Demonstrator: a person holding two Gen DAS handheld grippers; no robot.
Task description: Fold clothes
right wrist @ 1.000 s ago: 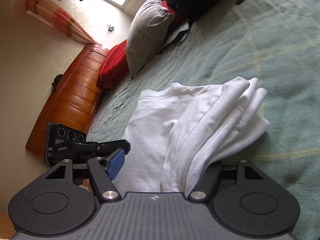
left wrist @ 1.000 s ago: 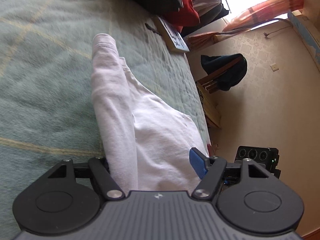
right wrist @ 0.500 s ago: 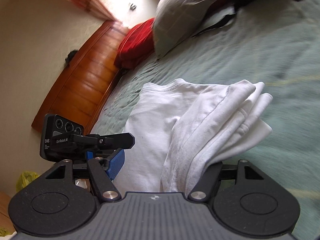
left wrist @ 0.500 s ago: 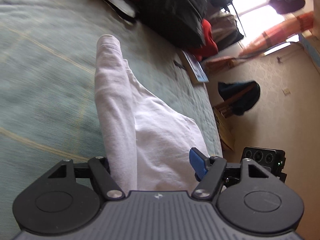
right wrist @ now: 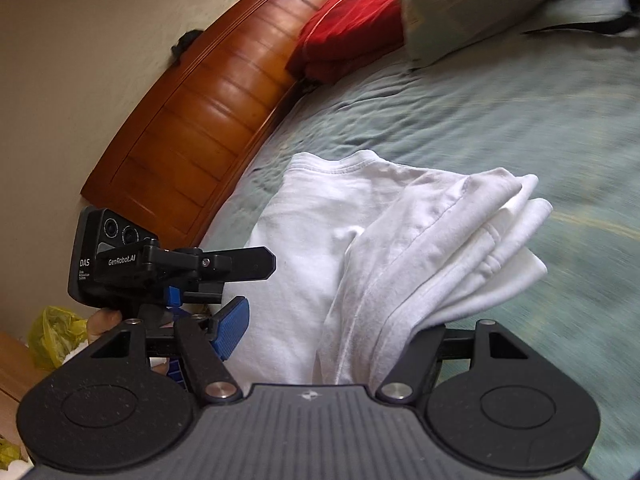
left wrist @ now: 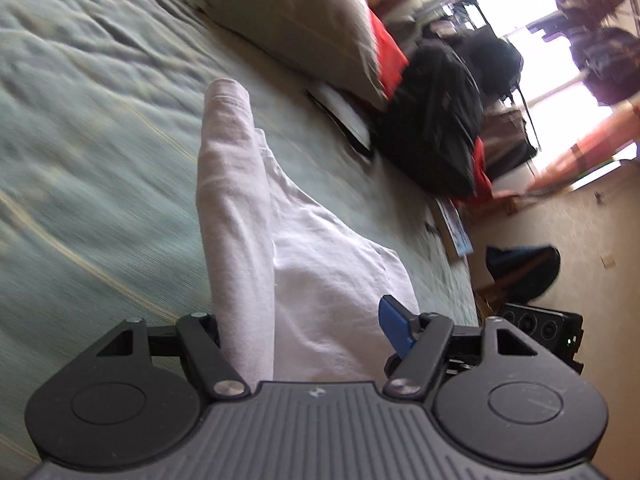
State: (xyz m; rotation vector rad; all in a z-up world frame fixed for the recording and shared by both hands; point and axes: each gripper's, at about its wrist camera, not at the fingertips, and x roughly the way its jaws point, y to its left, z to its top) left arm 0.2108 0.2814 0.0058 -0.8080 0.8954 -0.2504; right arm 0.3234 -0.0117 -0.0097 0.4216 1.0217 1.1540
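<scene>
White folded garment [left wrist: 248, 240] held across both jaws of left hand-held gripper [left wrist: 304, 328] and right hand-held gripper [right wrist: 332, 332], lower centre, green bed [left wrist: 88, 160] behind

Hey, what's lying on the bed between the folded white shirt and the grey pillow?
Nothing: in the left wrist view only bare green bedspread separates the white shirt from the grey pillow.

Daylight floods in from the overexposed, blown-out window [left wrist: 560, 20], leaving the black bag [left wrist: 436, 120] below it dark and smeared. The pale green quilted bedspread [left wrist: 92, 152] streaks with motion blur. Fisheye distortion bows the glossy orange-brown wooden headboard [right wrist: 200, 120], which carries soft glare.
</scene>
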